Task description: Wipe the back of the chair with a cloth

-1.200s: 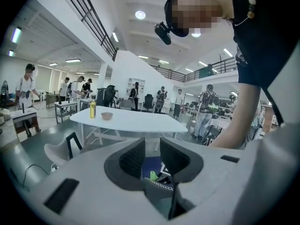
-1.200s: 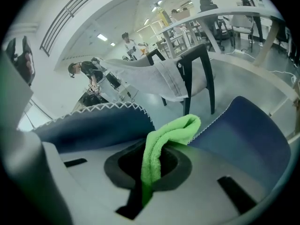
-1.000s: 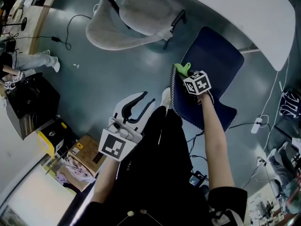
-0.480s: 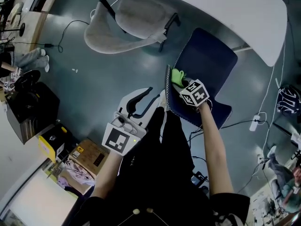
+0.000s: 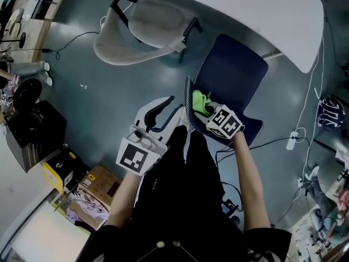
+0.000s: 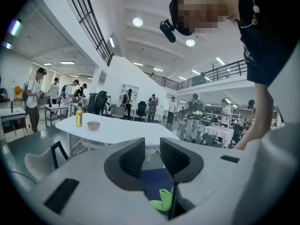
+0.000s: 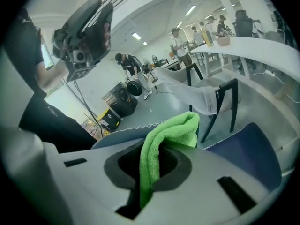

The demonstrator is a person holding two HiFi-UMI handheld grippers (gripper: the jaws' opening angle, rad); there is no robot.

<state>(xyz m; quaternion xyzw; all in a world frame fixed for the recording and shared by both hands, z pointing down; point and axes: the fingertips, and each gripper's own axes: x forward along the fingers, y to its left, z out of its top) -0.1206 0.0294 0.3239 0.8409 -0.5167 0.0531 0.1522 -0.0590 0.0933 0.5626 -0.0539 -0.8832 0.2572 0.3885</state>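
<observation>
Your right claw [image 5: 207, 112] is clenched on the green cloth [image 5: 200, 102]. In the right gripper view the cloth [image 7: 171, 132] runs up out of the narrow slot between the two jaws of that claw [image 7: 150, 168] and folds over into a thick wad just past the tips. That wad sits at the white-stitched edge of the blue chair [image 5: 234, 75], directly ahead of the claw. The rest of the chair's dark blue surface [image 7: 248, 149] spreads out beyond the claw and to its right.

Your left claw [image 5: 162, 111] hangs off to the left of the right one, clear of the chair and touching nothing. Its jaws stand apart. In the left gripper view the gap of this claw [image 6: 151, 156] is empty, and through it you see only the blue chair [image 6: 152, 182] and a bit of the green cloth [image 6: 164, 199] farther down.

Beyond both claws, a pale chair [image 5: 147, 26] stands on the grey floor [image 5: 109, 86], and a white bench [image 5: 262, 15] curves past the far side of the blue chair.
</observation>
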